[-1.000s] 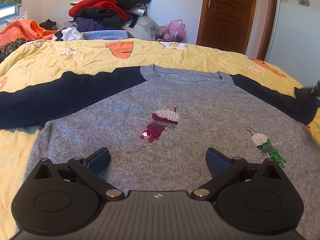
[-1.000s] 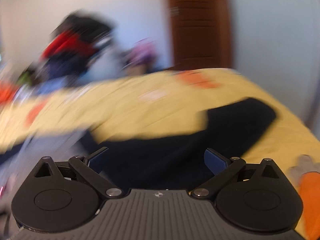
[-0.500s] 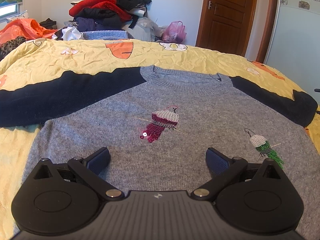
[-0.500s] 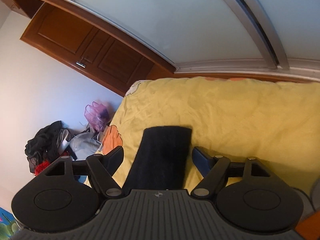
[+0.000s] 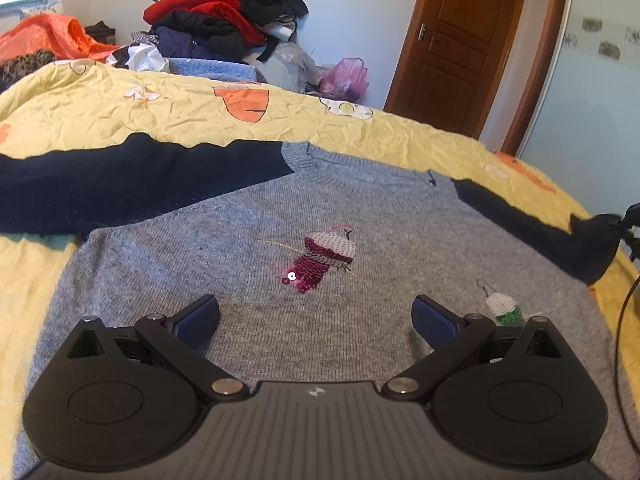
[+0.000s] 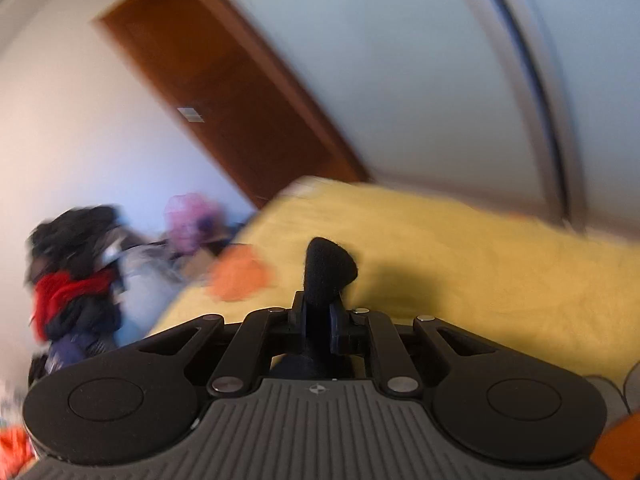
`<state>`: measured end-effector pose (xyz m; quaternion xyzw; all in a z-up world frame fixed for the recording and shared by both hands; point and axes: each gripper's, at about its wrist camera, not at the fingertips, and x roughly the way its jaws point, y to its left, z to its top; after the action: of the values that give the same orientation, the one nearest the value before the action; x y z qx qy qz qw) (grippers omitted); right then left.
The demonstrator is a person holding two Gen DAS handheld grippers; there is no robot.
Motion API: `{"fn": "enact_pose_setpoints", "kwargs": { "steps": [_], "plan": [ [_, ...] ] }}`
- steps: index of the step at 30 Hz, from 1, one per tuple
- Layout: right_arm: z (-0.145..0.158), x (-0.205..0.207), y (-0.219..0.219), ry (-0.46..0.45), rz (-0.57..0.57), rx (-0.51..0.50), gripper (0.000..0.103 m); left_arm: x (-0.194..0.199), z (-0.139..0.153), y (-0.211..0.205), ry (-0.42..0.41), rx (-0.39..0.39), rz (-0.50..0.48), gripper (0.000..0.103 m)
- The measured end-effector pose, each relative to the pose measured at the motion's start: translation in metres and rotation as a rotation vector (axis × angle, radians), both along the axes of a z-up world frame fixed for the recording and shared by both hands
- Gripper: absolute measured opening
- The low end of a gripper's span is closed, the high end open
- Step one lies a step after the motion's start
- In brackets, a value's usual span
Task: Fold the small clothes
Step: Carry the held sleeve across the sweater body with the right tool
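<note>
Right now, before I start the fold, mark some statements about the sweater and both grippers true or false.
1. The right gripper is shut on the navy sleeve cuff. True.
2. The left gripper is clamped on the hem. False: it is open above the grey sweater.
3. The other sleeve lies folded across the chest. False: it is spread out sideways.
4. The sweater lies on a yellow bedspread. True.
</note>
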<state>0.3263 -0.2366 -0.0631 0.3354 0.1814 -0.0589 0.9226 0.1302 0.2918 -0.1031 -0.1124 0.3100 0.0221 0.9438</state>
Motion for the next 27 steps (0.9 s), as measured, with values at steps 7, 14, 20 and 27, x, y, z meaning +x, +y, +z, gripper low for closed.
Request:
{"fn": "enact_pose_setpoints", "kwargs": {
  "steps": [7, 14, 20, 27],
  "plan": [
    [0.023, -0.075, 0.185, -0.104, 0.508, -0.210, 0.017, -0.003, 0.000, 0.007, -0.024, -0.059, 0.004, 0.103],
    [-0.036, -0.097, 0.299, 0.061, 0.646, -0.363, 0.033, -0.005, 0.000, 0.012, -0.036, -0.090, -0.001, 0.103],
    [-0.020, -0.137, 0.266, 0.018, 0.601, -0.251, 0.071, -0.007, -0.001, 0.013, -0.033, -0.087, -0.002, 0.103],
    [-0.049, -0.165, 0.244, 0.065, 0.593, -0.234, 0.072, 0.023, 0.030, -0.007, 0.048, -0.204, -0.149, 0.103]
  ]
}}
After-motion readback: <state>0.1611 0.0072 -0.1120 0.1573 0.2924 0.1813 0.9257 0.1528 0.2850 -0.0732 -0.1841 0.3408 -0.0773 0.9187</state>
